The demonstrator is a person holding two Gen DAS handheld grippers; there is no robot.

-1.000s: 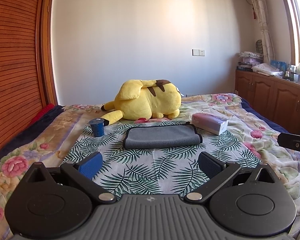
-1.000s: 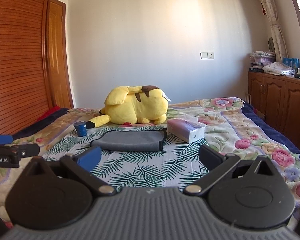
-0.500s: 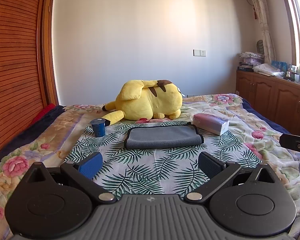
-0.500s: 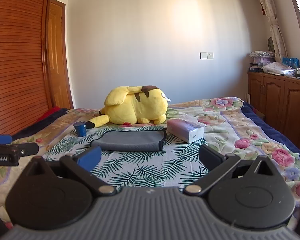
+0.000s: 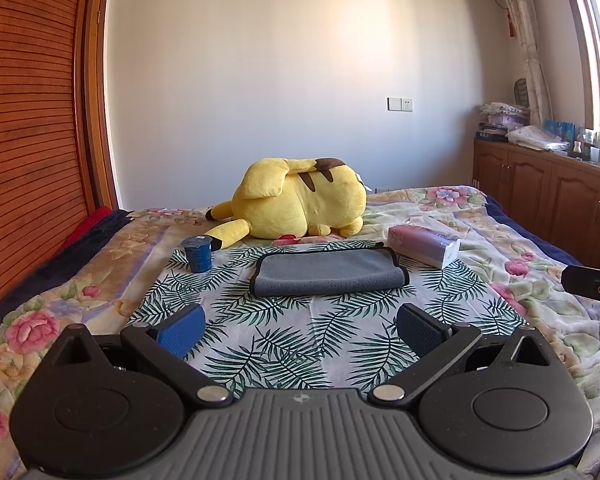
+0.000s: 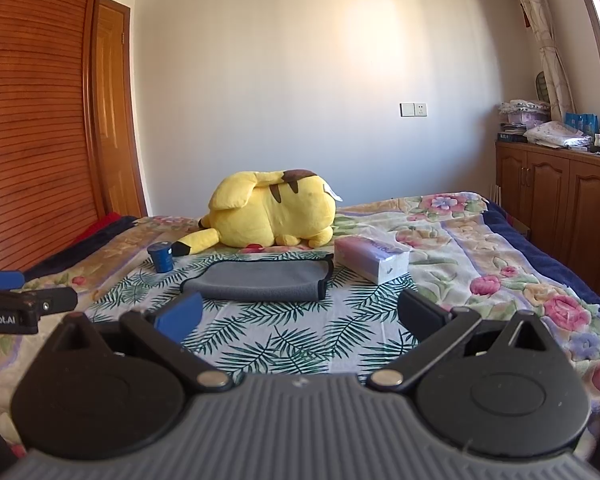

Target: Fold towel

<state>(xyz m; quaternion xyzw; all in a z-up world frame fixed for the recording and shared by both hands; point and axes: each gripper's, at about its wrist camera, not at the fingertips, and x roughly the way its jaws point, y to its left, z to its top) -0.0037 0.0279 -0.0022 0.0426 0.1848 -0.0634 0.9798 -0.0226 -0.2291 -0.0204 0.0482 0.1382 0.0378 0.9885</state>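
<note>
The grey towel [image 5: 328, 272] lies flat, already doubled over, on a palm-leaf cloth [image 5: 300, 344] spread over the bed, well ahead of both tongs and touched by neither. From the left gripper [image 5: 300, 330] it sits straight ahead, between the lines of the two fingers; from the right gripper [image 6: 300, 316] it lies ahead and a little toward the left finger.

Beyond the towel a yellow plush toy [image 5: 300, 208] rests on the floral quilt [image 5: 500, 240]. A small blue cup [image 5: 198, 254] stands ahead-left of the towel, and a tissue box [image 5: 424, 246] lies just beside its right end.

The left view catches a black part of the right gripper at its right edge, and more of the window side. The right view alone shows the wooden door [image 6: 114, 120] and, at its left edge, the left gripper's black arm with a blue pad and printed lettering.

Both grippers hang above the near part of the leaf cloth with fingers spread wide, holding nothing and touching nothing.
</note>
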